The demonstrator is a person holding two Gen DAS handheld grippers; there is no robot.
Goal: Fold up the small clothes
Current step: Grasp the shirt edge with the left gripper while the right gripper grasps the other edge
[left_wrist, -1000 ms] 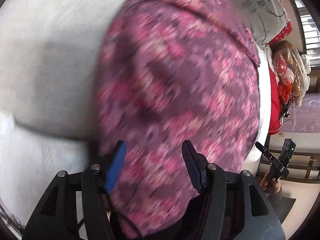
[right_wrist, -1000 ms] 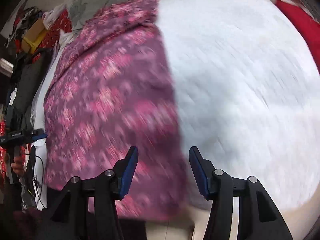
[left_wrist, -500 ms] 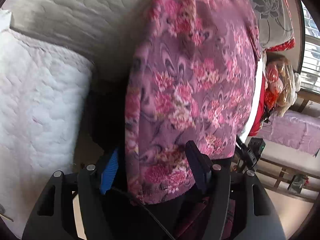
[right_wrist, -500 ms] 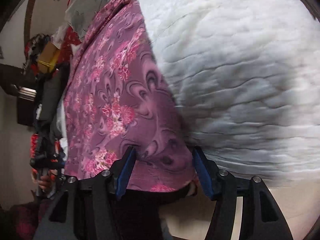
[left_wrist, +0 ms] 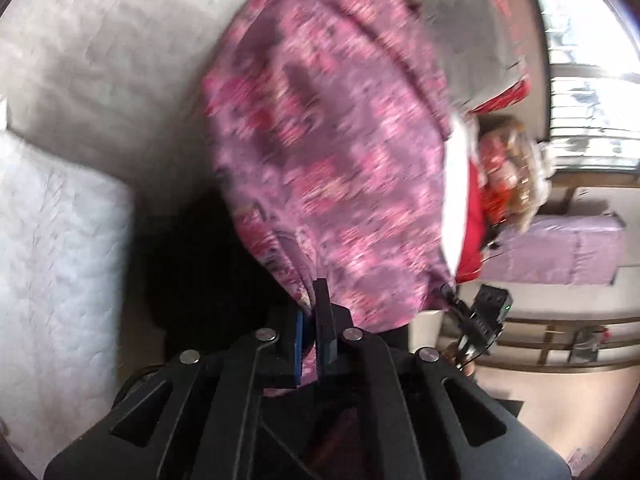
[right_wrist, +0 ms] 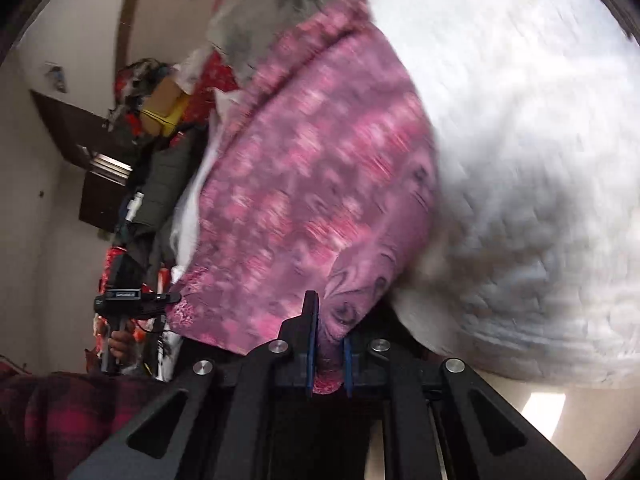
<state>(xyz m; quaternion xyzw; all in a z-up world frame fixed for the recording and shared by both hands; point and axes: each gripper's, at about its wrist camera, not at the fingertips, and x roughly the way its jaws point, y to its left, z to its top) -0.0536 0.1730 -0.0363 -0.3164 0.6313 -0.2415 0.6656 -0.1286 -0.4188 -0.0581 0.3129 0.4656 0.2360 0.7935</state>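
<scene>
Both grippers now closed since half a second ago, left gripper [left_wrist: 308, 312] and right gripper [right_wrist: 328, 340] fingers pinching garment [left_wrist: 332, 152] [right_wrist: 316, 184] corners, white bed [right_wrist: 520, 140] at right of frame.

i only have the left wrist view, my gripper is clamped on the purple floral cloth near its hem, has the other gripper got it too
Observer: Yes. The right gripper is shut on the purple floral cloth, with fabric bunched between its blue pads.
Operator: which edge is it on
Observer: The corner beside the white quilt; your left gripper shows at the opposite corner.
Operator: is the cloth flat
Observer: Not near the right gripper: that corner curls up off the quilt. The rest is too blurred to judge.
</scene>
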